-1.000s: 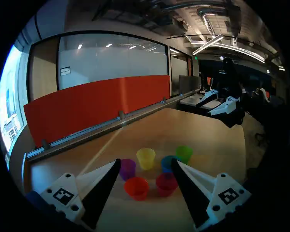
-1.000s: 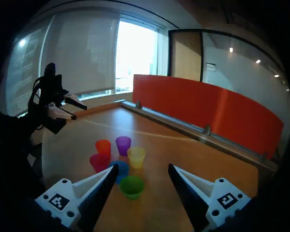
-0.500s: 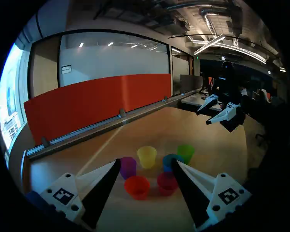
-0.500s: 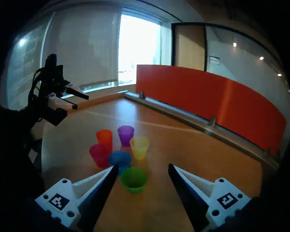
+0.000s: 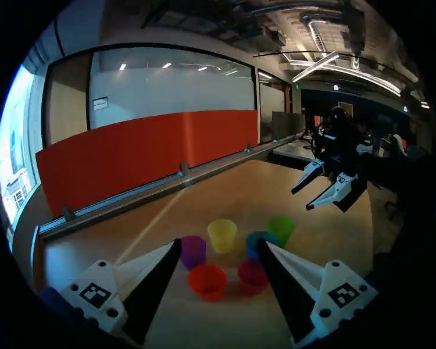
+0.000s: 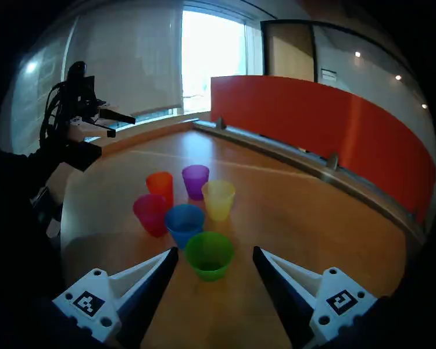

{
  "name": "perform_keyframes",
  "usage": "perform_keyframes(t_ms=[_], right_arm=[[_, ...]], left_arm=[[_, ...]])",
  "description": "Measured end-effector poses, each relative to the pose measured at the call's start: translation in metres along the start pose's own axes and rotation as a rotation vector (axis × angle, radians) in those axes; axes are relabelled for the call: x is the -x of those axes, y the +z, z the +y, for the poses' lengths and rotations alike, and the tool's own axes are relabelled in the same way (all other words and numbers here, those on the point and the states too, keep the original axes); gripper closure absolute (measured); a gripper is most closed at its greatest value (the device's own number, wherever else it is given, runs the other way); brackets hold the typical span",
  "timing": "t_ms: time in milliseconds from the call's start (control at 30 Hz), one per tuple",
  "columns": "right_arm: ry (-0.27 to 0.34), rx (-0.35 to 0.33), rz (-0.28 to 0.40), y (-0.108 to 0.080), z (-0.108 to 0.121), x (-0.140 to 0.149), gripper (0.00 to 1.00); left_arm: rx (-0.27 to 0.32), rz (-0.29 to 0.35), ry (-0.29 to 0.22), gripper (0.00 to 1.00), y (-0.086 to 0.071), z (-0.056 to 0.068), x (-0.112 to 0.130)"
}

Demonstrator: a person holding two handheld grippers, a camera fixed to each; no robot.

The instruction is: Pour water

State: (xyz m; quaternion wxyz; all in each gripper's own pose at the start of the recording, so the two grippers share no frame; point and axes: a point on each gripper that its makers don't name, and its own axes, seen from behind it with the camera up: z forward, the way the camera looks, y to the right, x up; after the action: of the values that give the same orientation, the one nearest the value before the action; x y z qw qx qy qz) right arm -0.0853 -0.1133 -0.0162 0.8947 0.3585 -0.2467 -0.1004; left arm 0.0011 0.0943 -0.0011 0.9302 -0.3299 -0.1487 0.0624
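Several small plastic cups stand in a cluster on the wooden table (image 6: pixel 311 221). In the right gripper view the green cup (image 6: pixel 209 255) is nearest, just ahead of my open right gripper (image 6: pixel 214 264); behind it stand the blue cup (image 6: pixel 184 223), pink cup (image 6: pixel 150 213), yellow cup (image 6: pixel 218 199), orange cup (image 6: pixel 160 187) and purple cup (image 6: pixel 195 180). In the left gripper view my open left gripper (image 5: pixel 218 259) hovers short of the orange cup (image 5: pixel 207 281) and pink cup (image 5: pixel 252 275). The right gripper (image 5: pixel 325 185) hangs open above the far side. The left gripper (image 6: pixel 99 119) shows at far left.
A red partition panel (image 5: pixel 148 151) with a metal rail (image 5: pixel 160 192) runs along the table's far edge. Glass walls and a bright window (image 6: pixel 212 64) lie behind. A dark sleeve (image 6: pixel 14 192) holds the left gripper. Bare tabletop surrounds the cups.
My right gripper has moved closer to and lower over the cups, so the green cup now sits larger between its fingers. The left gripper has barely moved.
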Motion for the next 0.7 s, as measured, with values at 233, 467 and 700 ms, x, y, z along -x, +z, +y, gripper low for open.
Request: perform_keyframes(t_ms=[233, 467, 700], right_arm=[[0.006, -0.015, -0.036, 0.02, -0.004, 0.02, 0.0], [0.008, -0.034, -0.063, 0.035, -0.012, 0.036, 0.0], [0.013, -0.034, -0.077, 0.048, -0.012, 0.045, 0.01]], left_arm=[[-0.001, -0.002, -0.007, 0.04, 0.003, -0.003, 0.002], [-0.004, -0.004, -0.015, 0.04, 0.004, -0.006, 0.004], [-0.001, -0.004, -0.014, 0.04, 0.006, -0.007, 0.004]])
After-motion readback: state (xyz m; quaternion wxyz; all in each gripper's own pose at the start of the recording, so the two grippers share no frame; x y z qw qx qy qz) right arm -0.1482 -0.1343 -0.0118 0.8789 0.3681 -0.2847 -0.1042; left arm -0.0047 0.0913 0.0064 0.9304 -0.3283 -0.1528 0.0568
